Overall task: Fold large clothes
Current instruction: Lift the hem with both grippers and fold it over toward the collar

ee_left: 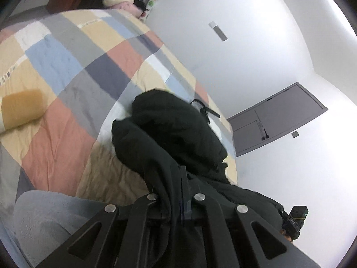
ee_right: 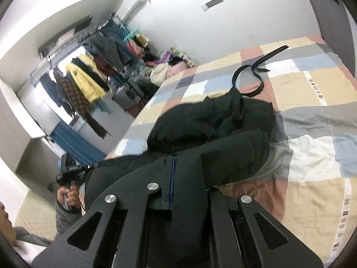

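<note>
Bedroom, checked bedspread (ee_right: 312,89), my black coat (ee_right: 212,120) half lifted from it.

Both my tongs are clamped on the coat's near edge: the left gripper (ee_left: 178,176) and the right gripper (ee_right: 173,169) each pinch thick cloth. I should raise both evenly, keep the edge stretched between them, and mind the loose belt (ee_right: 252,78) so it does not drag.

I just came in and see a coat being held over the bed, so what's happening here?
A person is folding a large black coat on a bed with a patchwork quilt. The left gripper and the right gripper are each shut on the coat's near edge, and the rest lies bunched on the quilt. Its belt trails loose. The fold isn't finished.
</note>
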